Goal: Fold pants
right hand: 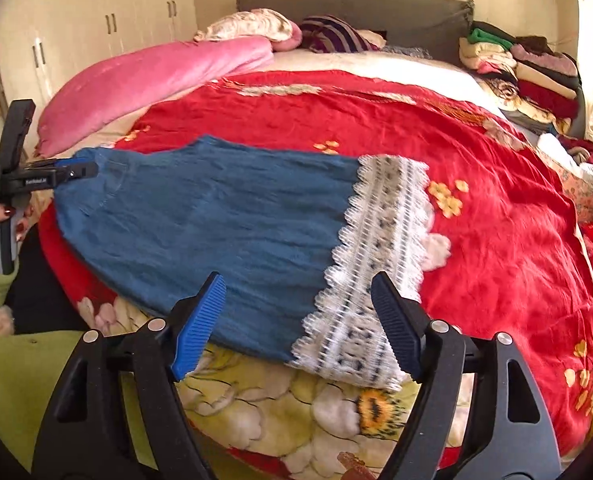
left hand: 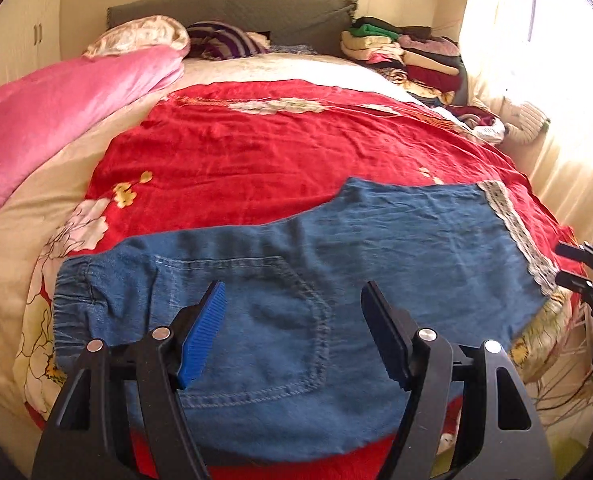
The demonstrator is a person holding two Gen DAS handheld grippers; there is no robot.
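Denim pants [left hand: 336,272] lie flat on the red bedspread [left hand: 256,152] (lace hem [right hand: 380,264] rightward). My left hand-held gripper [left hand: 292,332] hovers spread over the pocket; my right hand-held gripper [right hand: 296,320], spread too, hovers above the hem.

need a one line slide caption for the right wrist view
Open right gripper hovers over the lace-trimmed cuff of blue denim pants laid flat on a red floral bedspread.
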